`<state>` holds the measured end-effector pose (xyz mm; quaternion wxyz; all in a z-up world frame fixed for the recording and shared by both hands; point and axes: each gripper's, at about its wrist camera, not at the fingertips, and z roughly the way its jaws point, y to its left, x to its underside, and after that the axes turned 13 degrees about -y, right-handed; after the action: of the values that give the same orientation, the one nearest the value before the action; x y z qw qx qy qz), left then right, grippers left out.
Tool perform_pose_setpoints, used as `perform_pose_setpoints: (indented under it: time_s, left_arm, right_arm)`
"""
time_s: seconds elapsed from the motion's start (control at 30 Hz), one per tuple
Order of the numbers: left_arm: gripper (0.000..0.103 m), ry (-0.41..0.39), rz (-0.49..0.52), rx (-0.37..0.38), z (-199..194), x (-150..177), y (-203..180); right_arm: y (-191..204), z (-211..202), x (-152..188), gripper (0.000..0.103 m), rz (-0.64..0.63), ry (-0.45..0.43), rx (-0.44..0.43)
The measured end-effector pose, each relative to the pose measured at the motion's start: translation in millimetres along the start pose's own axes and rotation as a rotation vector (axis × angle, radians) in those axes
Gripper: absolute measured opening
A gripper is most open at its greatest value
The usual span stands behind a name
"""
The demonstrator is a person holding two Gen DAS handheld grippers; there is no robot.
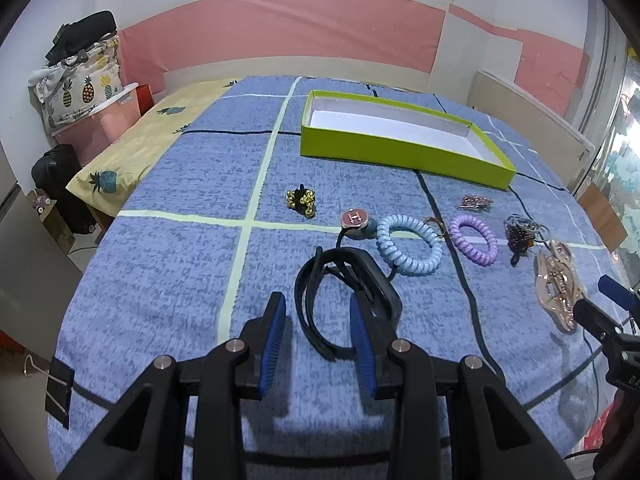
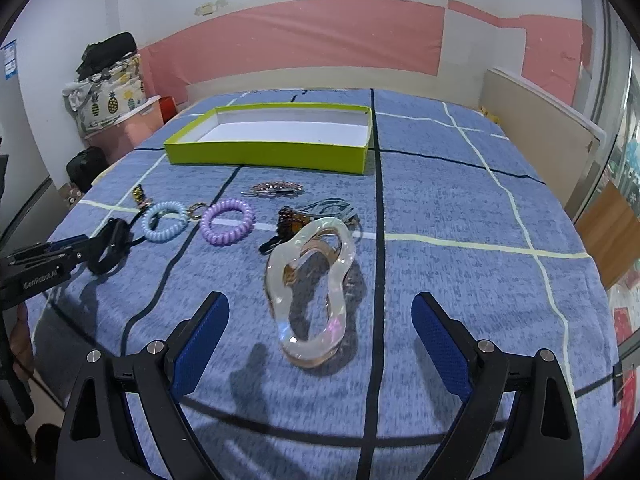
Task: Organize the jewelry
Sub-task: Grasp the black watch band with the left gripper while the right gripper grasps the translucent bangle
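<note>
My left gripper (image 1: 318,312) is open around the near loop of a black hair band (image 1: 344,304) on the blue cover. My right gripper (image 2: 320,312) is wide open, with a clear pinkish hair claw (image 2: 310,284) lying between its fingers, untouched. An empty lime-green box (image 1: 400,148) stands at the back; it also shows in the right wrist view (image 2: 272,154). A blue coil tie (image 1: 410,244), a purple coil tie (image 1: 474,240), a pink round pendant (image 1: 354,218), a gold bead cluster (image 1: 301,199), a sparkly clip (image 1: 475,202) and a dark tangled piece (image 1: 520,234) lie between.
The bed (image 2: 460,208) has a blue checked cover. A yellow pineapple sheet (image 1: 132,148) lies along its left side. Bags and a pink bin (image 1: 92,92) stand at the far left. A beige board (image 2: 540,136) leans at the right edge.
</note>
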<state>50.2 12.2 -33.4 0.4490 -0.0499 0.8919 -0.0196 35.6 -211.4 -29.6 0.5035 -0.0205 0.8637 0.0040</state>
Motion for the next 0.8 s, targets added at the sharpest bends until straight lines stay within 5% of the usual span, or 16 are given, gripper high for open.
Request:
perform_pose_setpoints:
  time_s: [0.13,0.43,0.8]
  left_arm:
    - [0.028,0.013,0.004,-0.002,8,-1,-1]
    - [0.013,0.022,0.022,-0.027,14,0,1]
    - [0.009,-0.018,0.043,-0.003,-1,1,-1]
  right_arm:
    - [-2,11,-2,0.087,0.003,0.01,0.006]
    - [-1,23,-2,0.045,0.001,0.043,0.008]
    - [-3,5,5,0.043,0.019,0.019,0.008]
